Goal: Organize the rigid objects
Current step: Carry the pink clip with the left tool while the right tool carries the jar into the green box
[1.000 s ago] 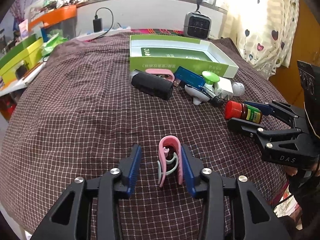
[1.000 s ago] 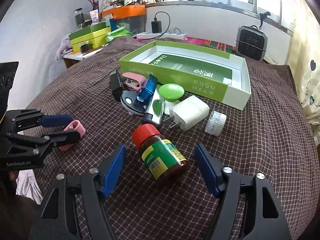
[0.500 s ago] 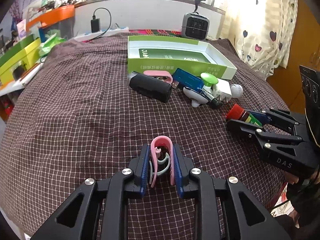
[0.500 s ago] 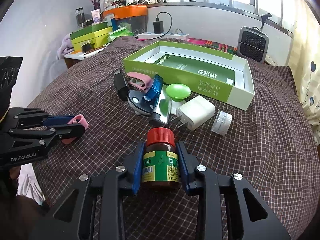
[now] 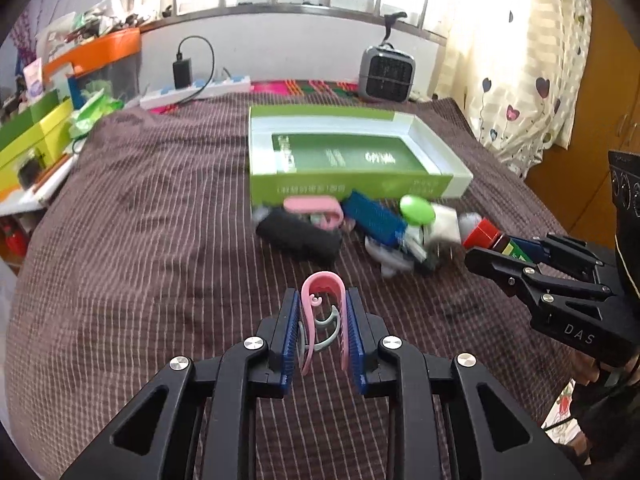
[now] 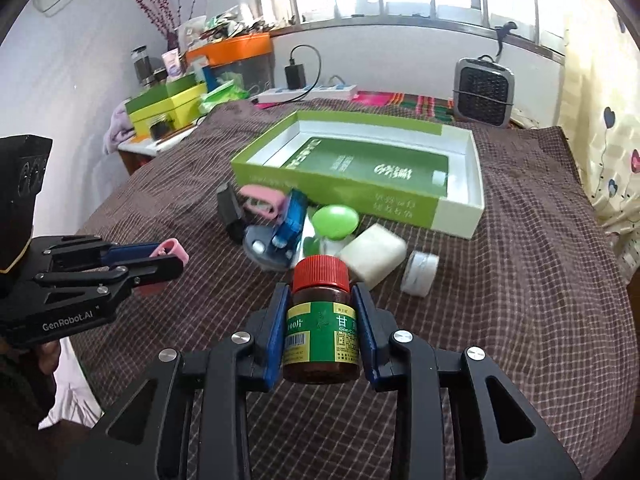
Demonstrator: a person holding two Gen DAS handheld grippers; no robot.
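Note:
My left gripper point(image 5: 322, 312) is shut on a pink clip point(image 5: 322, 292) with a grey hook inside it, held above the checked cloth; it also shows in the right wrist view point(image 6: 170, 254). My right gripper point(image 6: 322, 312) is shut on a brown pill bottle point(image 6: 320, 320) with a red cap and green label, lifted off the cloth; the bottle shows at the right of the left wrist view point(image 5: 486, 236). The open green box point(image 6: 460, 216) lies beyond, holding a green booklet.
In front of the box lies a pile: a black case point(image 5: 300, 236), a second pink clip point(image 6: 262, 200), a blue stick point(image 6: 292, 216), a green disc point(image 6: 335, 222), a white charger point(image 6: 376, 256) and a small white jar point(image 6: 418, 272). A heater point(image 6: 484, 92) and power strip stand behind.
Both grippers closed, the left on the pink clip and the right on the pill bottle. Both have since lifted and moved forward toward the box.

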